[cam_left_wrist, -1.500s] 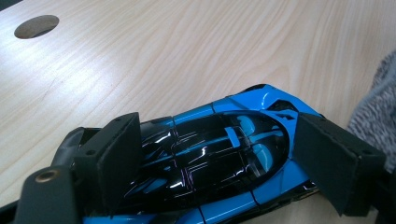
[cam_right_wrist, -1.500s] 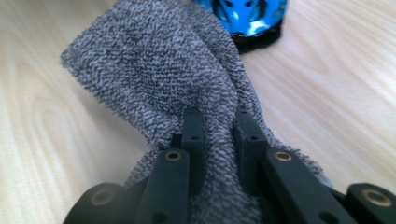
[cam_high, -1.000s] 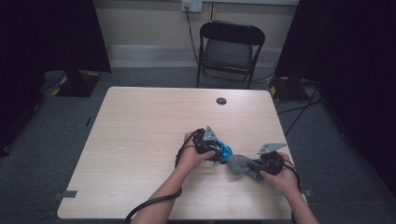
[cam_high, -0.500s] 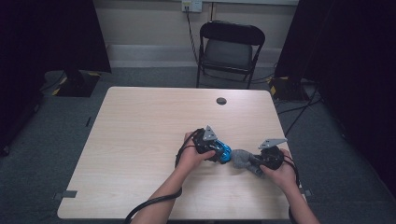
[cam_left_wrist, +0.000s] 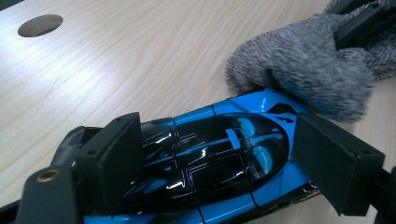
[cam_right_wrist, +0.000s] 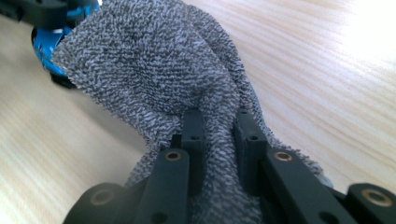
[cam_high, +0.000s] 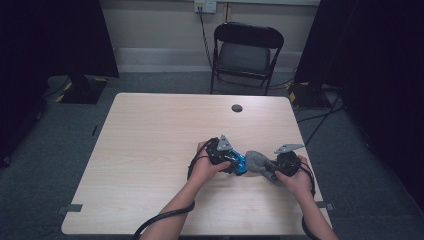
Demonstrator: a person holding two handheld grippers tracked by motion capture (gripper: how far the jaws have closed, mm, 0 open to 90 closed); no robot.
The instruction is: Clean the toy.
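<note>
A glossy blue toy car (cam_left_wrist: 210,158) with a dark canopy lies on the pale wooden table (cam_high: 150,150). My left gripper (cam_left_wrist: 219,149) is shut on it, one black pad against each side. In the high view the left gripper (cam_high: 231,161) and the car (cam_high: 240,164) sit right of the table's centre, near the front. A grey terry cloth (cam_right_wrist: 154,60) is bunched between the jaws of my right gripper (cam_right_wrist: 219,135), which is shut on it. The cloth (cam_left_wrist: 303,70) rests against one end of the car (cam_right_wrist: 46,42). From above, the right gripper (cam_high: 274,169) is just right of the cloth (cam_high: 256,161).
A round cable hole (cam_high: 237,108) marks the table's far side. A black folding chair (cam_high: 245,50) stands beyond the table. The right hand is close to the table's right edge (cam_high: 310,170). Cables trail from both grippers off the front edge.
The right gripper and its cloth have crept slightly away from the person, against the car. The left gripper and car have stayed put.
</note>
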